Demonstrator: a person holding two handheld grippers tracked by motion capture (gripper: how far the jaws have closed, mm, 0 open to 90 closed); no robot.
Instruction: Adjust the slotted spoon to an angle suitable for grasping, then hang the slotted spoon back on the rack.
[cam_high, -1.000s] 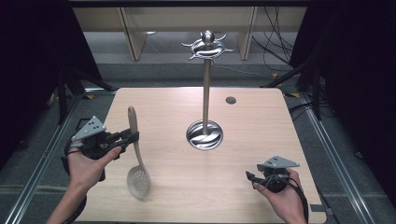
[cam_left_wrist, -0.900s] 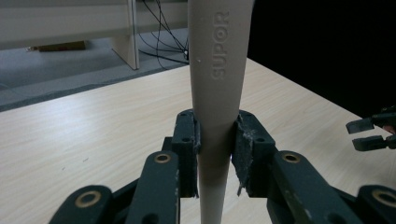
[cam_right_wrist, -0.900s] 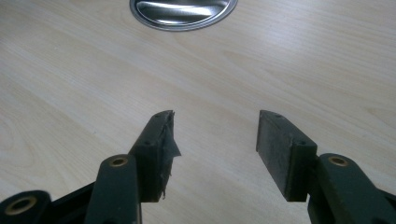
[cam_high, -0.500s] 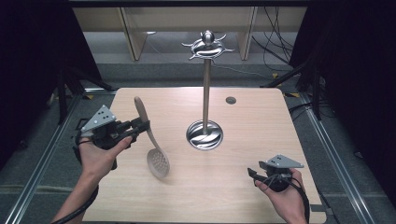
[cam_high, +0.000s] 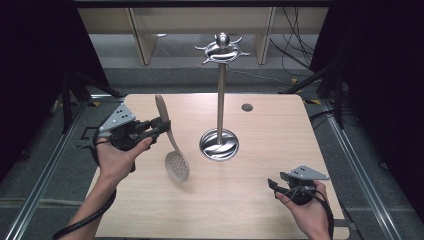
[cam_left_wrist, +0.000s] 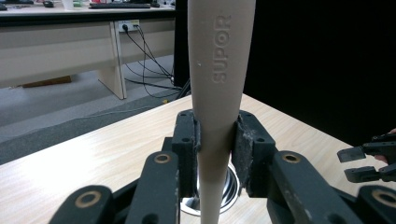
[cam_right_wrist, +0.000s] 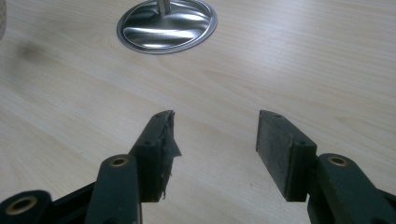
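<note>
**Two grippers, one slotted spoon lifted beside a steel utensil stand**

Two black two-jaw grippers appeared over a pale wood-grain table. The left gripper, at nine o'clock on the table in the high view, had its jaws clamped on the smooth beige handle of a slotted spoon; in the left gripper view the rough-faced pads pinched the handle's narrow waist, below the embossed lettering on its broader, flattened upper part. The spoon hung tilted above the table, handle tip toward twelve o'clock, its round perforated bowl toward six o'clock and casting a shadow on the wood. A utensil stand of polished metal stood near the table's centre: a round, dished, mirror-bright base, a slim upright rod, and a crown of curved hooks on top. The spoon lay just to the stand's nine o'clock side, apart from it. The right gripper, at five o'clock, had its jaws wide apart with nothing between them; one pad's facing looked frayed.
</note>
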